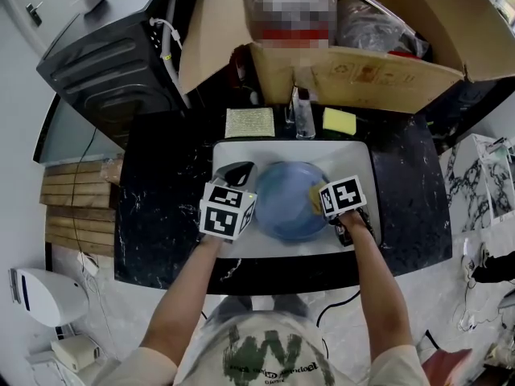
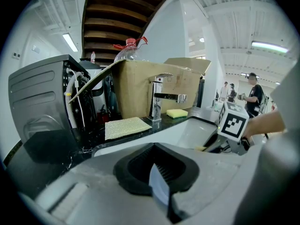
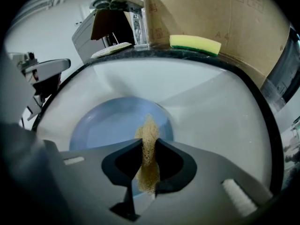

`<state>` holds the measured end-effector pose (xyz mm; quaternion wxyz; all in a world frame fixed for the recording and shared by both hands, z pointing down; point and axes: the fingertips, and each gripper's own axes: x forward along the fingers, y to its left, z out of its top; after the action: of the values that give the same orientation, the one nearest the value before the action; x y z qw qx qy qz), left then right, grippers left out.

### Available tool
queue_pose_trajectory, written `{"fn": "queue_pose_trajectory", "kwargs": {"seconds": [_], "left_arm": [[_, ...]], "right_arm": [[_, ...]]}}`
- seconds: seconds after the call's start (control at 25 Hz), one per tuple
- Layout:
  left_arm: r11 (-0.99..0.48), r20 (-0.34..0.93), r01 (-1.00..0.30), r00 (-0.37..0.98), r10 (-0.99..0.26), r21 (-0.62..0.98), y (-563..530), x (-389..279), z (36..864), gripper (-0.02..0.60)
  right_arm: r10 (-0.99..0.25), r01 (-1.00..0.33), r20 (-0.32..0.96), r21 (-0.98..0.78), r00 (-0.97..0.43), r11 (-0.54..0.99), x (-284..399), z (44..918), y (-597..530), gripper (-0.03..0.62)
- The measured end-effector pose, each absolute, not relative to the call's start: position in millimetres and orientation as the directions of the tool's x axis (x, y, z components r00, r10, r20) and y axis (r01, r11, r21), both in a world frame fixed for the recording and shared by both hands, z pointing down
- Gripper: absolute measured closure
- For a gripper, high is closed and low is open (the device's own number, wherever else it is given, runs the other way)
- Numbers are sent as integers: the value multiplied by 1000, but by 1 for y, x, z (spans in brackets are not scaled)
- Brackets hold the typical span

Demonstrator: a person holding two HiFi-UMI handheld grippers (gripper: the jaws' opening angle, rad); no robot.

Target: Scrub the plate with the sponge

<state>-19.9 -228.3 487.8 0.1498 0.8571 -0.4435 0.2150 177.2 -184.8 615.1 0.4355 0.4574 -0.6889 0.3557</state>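
Note:
A round blue plate lies in the white sink. At the plate's left rim my left gripper is shut on it; the left gripper view shows a thin pale-blue sliver of plate pinched between the jaws of that left gripper. A tan mesh sponge is clamped in my right gripper at the plate's right side. In the right gripper view the sponge sticks out of the right gripper and rests against the plate.
A chrome faucet stands behind the sink on the black counter. A yellow-green sponge lies to its right and a scouring cloth to its left. An open cardboard box is behind them, with a black machine at the far left.

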Motion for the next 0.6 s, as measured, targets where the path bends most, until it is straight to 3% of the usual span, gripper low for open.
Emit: {"fn": "queue_pose_trajectory", "kwargs": {"seconds": [0.6], "left_arm": [[-554, 500, -830, 506, -703, 61, -222, -33, 488, 581]], "right_arm": [[-331, -899, 878, -210, -346, 385, 104, 598, -194, 525]]}}
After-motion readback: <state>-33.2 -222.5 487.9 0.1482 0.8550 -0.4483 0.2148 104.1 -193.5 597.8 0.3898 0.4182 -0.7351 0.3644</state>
